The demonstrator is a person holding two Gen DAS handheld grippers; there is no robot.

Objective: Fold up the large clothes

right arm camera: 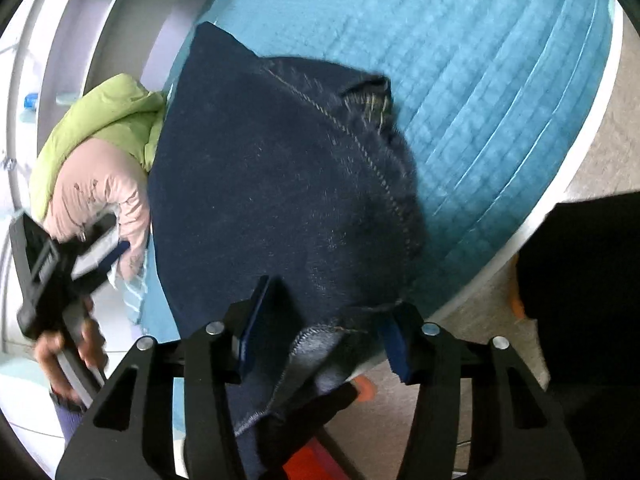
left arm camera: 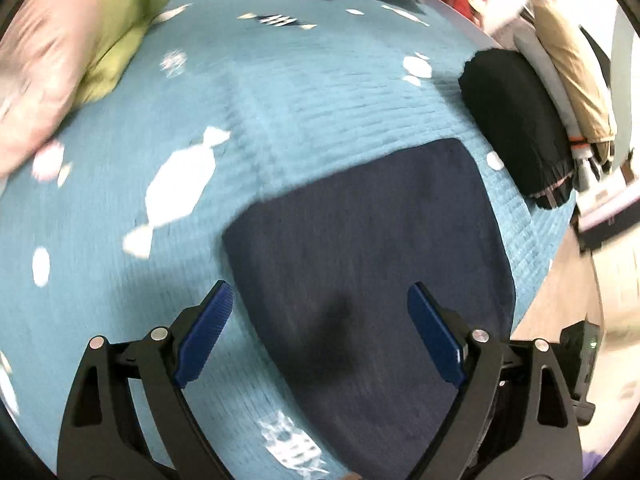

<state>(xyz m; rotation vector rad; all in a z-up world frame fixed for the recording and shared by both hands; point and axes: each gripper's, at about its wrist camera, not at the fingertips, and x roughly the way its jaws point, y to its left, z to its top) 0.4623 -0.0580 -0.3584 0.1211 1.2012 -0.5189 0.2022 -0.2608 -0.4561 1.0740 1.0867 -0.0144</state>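
The dark blue jeans (right arm camera: 272, 200) lie folded on a teal quilted bedspread (right arm camera: 480, 80), and in the right wrist view they fill the middle of the frame, with a stitched tan seam running down from the upper middle toward the lower right. The right gripper (right arm camera: 324, 328) sits at the lower centre of that view; its jaws stand partly apart, and the hem of the jeans passes between the blue pads (right arm camera: 250, 332) – whether the pads press on the cloth I cannot tell, because the denim hides the inner faces. At the left edge of the same view a hand (right arm camera: 68, 344) holds the other gripper, blurred, beside a green and pink garment (right arm camera: 104, 152). In the left wrist view the left gripper (left arm camera: 320, 332) is at the bottom of the frame with its jaws wide apart and nothing between them; it hangs above the near end of the folded jeans (left arm camera: 360, 240), which lie in the lower centre. The bedspread (left arm camera: 280, 100) carries white candy-shaped prints, and the picture is smeared by motion. A black folded garment (left arm camera: 516, 120) rests at the right edge of the bed, and the green and pink garment (left arm camera: 80, 40) is in the upper left corner – both apart from the jeans
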